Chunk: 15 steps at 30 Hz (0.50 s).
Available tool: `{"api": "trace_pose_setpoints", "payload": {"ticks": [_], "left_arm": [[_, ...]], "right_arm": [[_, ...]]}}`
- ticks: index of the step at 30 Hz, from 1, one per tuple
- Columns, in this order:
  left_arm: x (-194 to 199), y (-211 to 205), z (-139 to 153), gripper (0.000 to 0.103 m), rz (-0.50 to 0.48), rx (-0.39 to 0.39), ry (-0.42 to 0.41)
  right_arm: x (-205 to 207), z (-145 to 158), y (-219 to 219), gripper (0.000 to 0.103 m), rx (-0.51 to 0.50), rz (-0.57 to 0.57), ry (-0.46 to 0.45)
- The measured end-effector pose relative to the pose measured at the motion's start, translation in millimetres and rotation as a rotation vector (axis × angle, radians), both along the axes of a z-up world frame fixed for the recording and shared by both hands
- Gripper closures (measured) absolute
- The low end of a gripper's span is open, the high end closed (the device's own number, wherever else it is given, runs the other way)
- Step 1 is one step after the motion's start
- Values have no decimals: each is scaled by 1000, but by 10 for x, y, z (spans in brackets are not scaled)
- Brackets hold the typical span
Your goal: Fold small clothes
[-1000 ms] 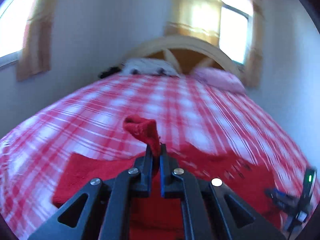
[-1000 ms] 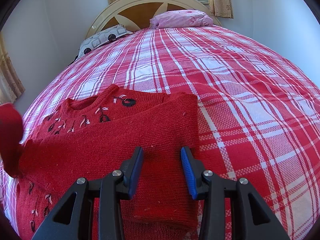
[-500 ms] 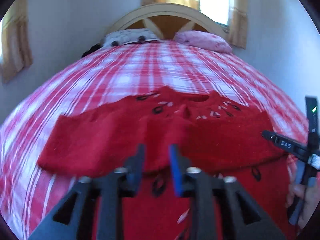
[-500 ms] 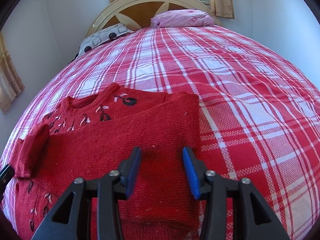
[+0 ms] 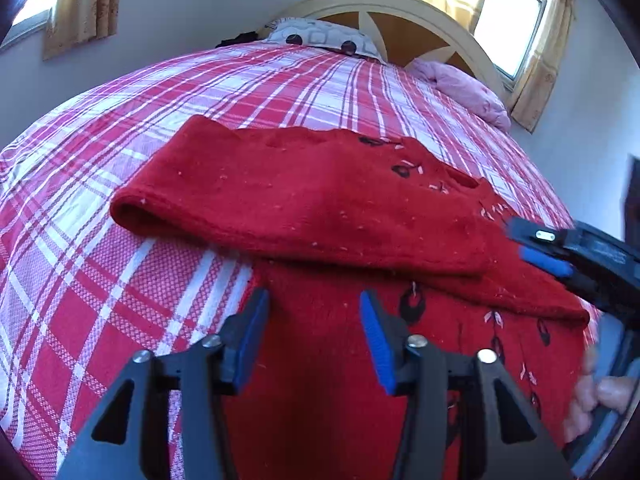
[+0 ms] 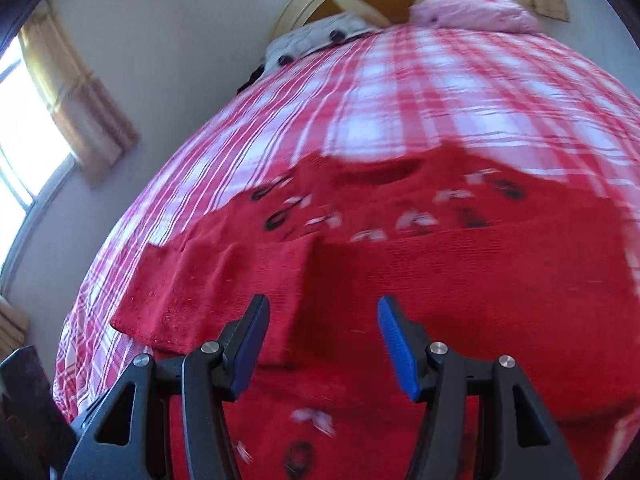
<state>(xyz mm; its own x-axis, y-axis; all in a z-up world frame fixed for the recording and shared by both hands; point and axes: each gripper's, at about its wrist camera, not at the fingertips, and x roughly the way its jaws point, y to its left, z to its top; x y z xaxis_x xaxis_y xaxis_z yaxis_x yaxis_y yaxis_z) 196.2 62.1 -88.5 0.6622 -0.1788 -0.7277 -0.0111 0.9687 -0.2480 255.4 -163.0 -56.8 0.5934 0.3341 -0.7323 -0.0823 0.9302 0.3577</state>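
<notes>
- The left tongs (image 5: pixel 312 332) stand wide apart, black arms with blue pads (image 5: pixel 376 336), holding nothing; they hang just above the lower body of the red knitted sweater with black and white stitched motifs (image 5: pixel 320 208).
- That sweater lies flat on the bed with the red-and-white plaid cover (image 5: pixel 100 280). Ahead of the left tongs one sleeve (image 5: pixel 280 200) is folded across the chest, and its rounded fold edge points to their left.
- The sweater's left border runs just beside the left pad of the left tongs, with plaid cover showing further left.
- To the right of the left tongs, the right tongs (image 5: pixel 552 252) reach over the sweater's far side, close to the folded sleeve's end; from this view I cannot tell if they touch it.
- In their own view the right tongs (image 6: pixel 322 344) are wide too, and grip nothing; the red sweater (image 6: pixel 440 280) fills the space under and ahead of them, somewhat blurred.
- A folded sleeve end (image 6: pixel 208 292) lies ahead and left of the right tongs, its cuff edge near their left pad.
- Beyond both tongs, at the bed's far end, sit a grey patterned pillow (image 5: pixel 320 38), a pink pillow (image 5: pixel 468 92) and a cream arched wooden headboard (image 5: pixel 420 16).
</notes>
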Motion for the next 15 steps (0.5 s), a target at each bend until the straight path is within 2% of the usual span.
{"api": "trace_pose_setpoints", "payload": {"ticks": [3,5,6,8,9,10,15], "left_arm": [[-48,124,-16,46,4,-46,-3],[-43,175,-16,46,9,-73,-7],[-48,190,-18,46,10,-85,-9],[-53,193,-16,46,12,-90,-10],[-52,173,-14,46,12,-81,-9],[-60,166,-12,46,13,-75,-9],[-34,115,-9,43,4,-46,-5]], "right_arm": [[135,-120,202,45,-33,4,29],[124,-132,290,47,-75,8,-2],[112,-145,343,50,-114,16,-20],[60,-165,402,73,-170,21,-39],[49,-165,424,78,-193,25,-47],[42,-151,447,86,-196,28,-51],[28,-106,488,93,-196,39,-52]]}}
